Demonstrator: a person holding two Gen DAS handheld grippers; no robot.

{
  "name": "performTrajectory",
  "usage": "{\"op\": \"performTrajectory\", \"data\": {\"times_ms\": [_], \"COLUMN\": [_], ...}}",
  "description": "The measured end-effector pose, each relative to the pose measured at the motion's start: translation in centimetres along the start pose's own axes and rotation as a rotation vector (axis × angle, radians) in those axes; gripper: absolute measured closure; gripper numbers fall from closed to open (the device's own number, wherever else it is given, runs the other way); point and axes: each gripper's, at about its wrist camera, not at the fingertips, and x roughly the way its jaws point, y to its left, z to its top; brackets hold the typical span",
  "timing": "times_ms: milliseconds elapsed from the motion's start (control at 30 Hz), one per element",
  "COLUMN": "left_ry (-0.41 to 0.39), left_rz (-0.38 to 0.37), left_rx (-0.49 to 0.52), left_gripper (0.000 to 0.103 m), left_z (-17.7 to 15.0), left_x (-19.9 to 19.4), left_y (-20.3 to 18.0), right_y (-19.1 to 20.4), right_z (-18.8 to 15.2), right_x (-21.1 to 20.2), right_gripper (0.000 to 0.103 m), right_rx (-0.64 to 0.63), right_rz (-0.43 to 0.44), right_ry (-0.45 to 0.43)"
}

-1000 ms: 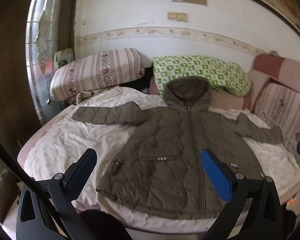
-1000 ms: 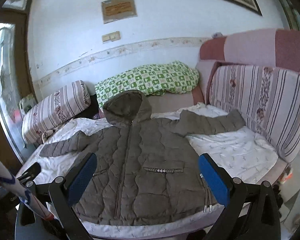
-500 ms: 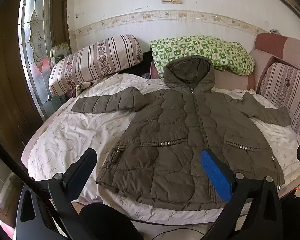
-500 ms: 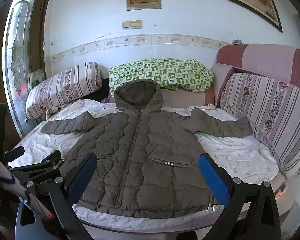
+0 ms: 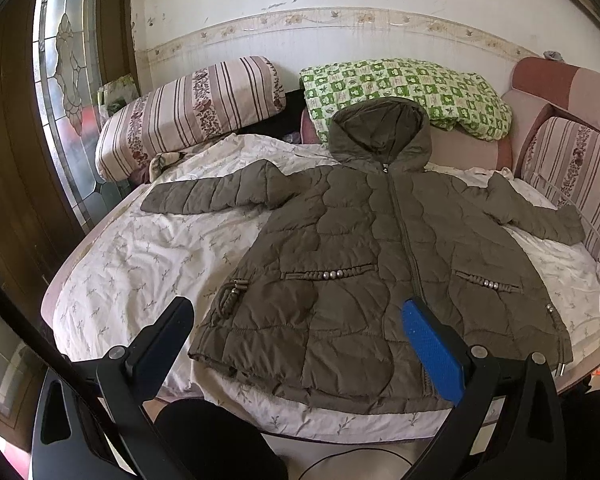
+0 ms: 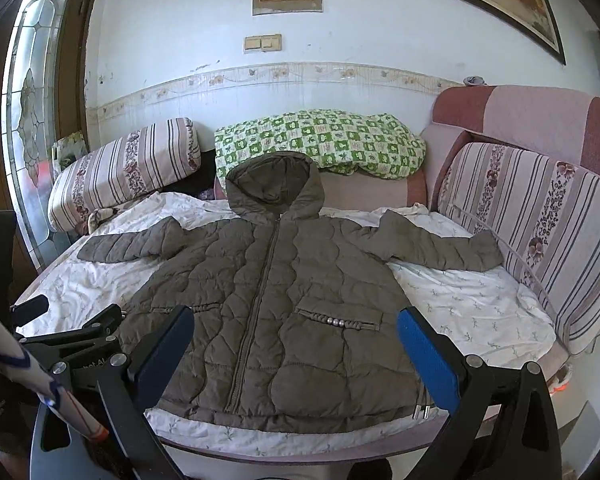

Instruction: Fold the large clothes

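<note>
An olive-brown hooded quilted jacket [image 5: 364, 264] lies flat and zipped on the white sheet, both sleeves spread out, hood toward the wall. It also shows in the right wrist view [image 6: 276, 304]. My left gripper [image 5: 300, 344] is open and empty, held above the jacket's near hem. My right gripper [image 6: 296, 344] is open and empty, also held over the near hem. The left gripper's body shows at the lower left of the right wrist view [image 6: 72, 336].
The bed's white sheet [image 5: 140, 264] ends at a rounded near edge. A striped bolster [image 5: 192, 108] and a green checked pillow [image 5: 412, 92] lie at the wall. A striped backrest [image 6: 540, 240] stands on the right. A glass door panel [image 5: 64, 80] is on the left.
Both grippers have tilted and shifted, so the jacket now sits more centred and lower in both views. The jacket has not moved. Both grippers stay open.
</note>
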Motion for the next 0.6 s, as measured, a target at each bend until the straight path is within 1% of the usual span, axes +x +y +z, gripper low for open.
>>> {"op": "performTrajectory", "data": {"times_ms": [333,600], "left_ry": [-0.005,-0.030], "left_rz": [0.006,0.028], "left_rx": [0.004,0.028], "left_gripper": [0.000,0.000], "left_z": [0.0,-1.1], "left_x": [-0.2,-2.0], "left_y": [-0.2,-0.3], "right_y": [-0.3,-0.9], "right_z": [-0.2,-0.5], "right_x": [-0.3,-1.6], "right_gripper": [0.000,0.000], "right_rx": [0.013,0.033], "right_rz": [0.009,0.016], "right_ry": [-0.002,-0.022]}}
